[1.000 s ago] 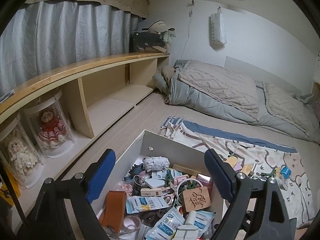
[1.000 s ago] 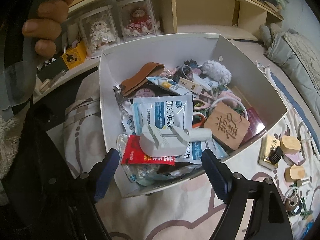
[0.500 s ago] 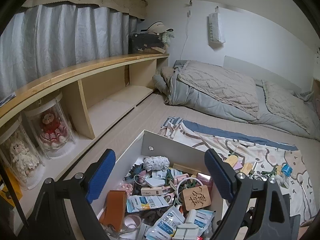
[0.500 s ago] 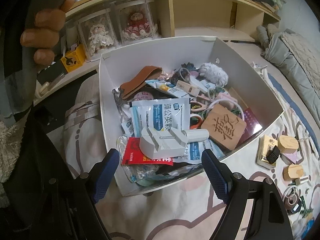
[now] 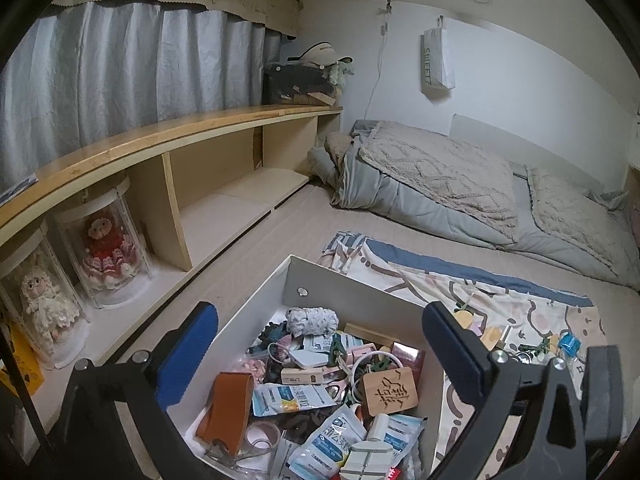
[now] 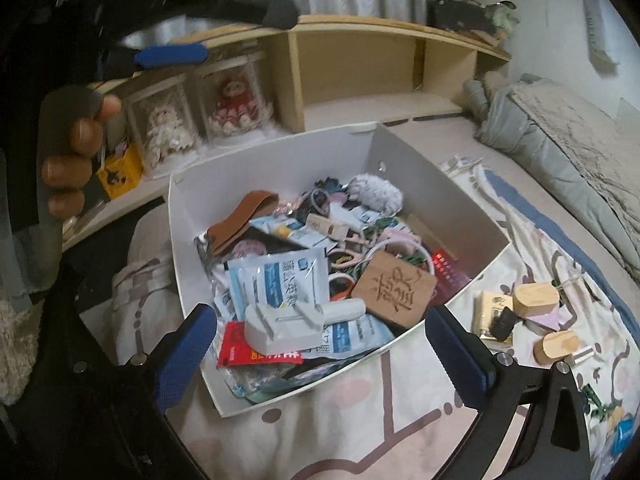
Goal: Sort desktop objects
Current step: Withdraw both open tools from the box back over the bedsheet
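Observation:
A white box (image 6: pixel 440 184) (image 5: pixel 360 280) full of small items stands on a patterned cloth. In it lie a carved wooden tag (image 6: pixel 394 288) (image 5: pixel 390 392), a white plastic stand (image 6: pixel 288 326), blue-white sachets (image 6: pixel 280 280), a brown leather strap (image 6: pixel 240 216) (image 5: pixel 228 408) and a grey fluffy ball (image 6: pixel 376 192) (image 5: pixel 316 318). My right gripper (image 6: pixel 320 340) is open and empty, above the box's near edge. My left gripper (image 5: pixel 320 344) is open and empty, held above the box; it also shows at the upper left of the right wrist view (image 6: pixel 172 56).
Wooden cylinders (image 6: pixel 534 300), a yellow box (image 6: pixel 490 316) and small bits lie on the cloth (image 6: pixel 360 420) right of the box. A low wooden shelf (image 5: pixel 160 148) holds two dolls in clear cases (image 5: pixel 104 240). Bedding (image 5: pixel 460 184) lies at the far side.
The right gripper has pulled back and tilted up, so the box sits lower and farther in its view. The left gripper has barely moved. Both stay open.

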`<act>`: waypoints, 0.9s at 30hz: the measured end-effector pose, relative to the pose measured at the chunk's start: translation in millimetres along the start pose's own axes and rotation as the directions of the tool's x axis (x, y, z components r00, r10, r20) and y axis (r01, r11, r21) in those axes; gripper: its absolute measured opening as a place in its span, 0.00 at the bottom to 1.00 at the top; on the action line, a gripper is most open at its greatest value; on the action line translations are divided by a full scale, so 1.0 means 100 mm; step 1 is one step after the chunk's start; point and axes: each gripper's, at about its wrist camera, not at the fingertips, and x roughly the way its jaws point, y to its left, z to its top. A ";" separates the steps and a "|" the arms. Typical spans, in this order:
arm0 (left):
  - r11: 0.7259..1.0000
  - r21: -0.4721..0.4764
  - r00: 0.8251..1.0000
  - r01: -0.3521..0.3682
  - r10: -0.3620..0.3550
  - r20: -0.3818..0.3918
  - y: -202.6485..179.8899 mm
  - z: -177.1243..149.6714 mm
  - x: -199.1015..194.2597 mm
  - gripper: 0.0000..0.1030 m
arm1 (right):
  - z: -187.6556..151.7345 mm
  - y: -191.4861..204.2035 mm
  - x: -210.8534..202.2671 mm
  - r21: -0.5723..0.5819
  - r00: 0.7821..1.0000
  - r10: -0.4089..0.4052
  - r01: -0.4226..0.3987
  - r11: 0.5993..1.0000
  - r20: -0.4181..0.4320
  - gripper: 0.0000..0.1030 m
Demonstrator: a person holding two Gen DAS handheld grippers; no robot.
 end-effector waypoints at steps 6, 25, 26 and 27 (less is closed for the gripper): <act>1.000 0.017 1.000 -0.001 0.001 0.017 -0.04 -0.03 -0.10 1.00 | 0.03 -0.04 -0.15 0.018 0.998 -0.036 0.035 0.999 0.055 1.00; 0.997 0.064 0.998 0.048 -0.051 0.044 -0.27 -0.21 -0.44 1.00 | -0.03 -0.23 -0.73 0.110 0.973 -0.134 0.115 0.987 0.189 1.00; 0.997 0.063 0.998 0.049 -0.052 0.045 -0.27 -0.22 -0.45 1.00 | -0.03 -0.24 -0.75 0.115 0.972 -0.138 0.117 0.986 0.192 1.00; 0.997 0.060 0.998 0.050 -0.053 0.044 -0.27 -0.23 -0.46 1.00 | -0.03 -0.25 -0.77 0.119 0.971 -0.142 0.120 0.986 0.195 1.00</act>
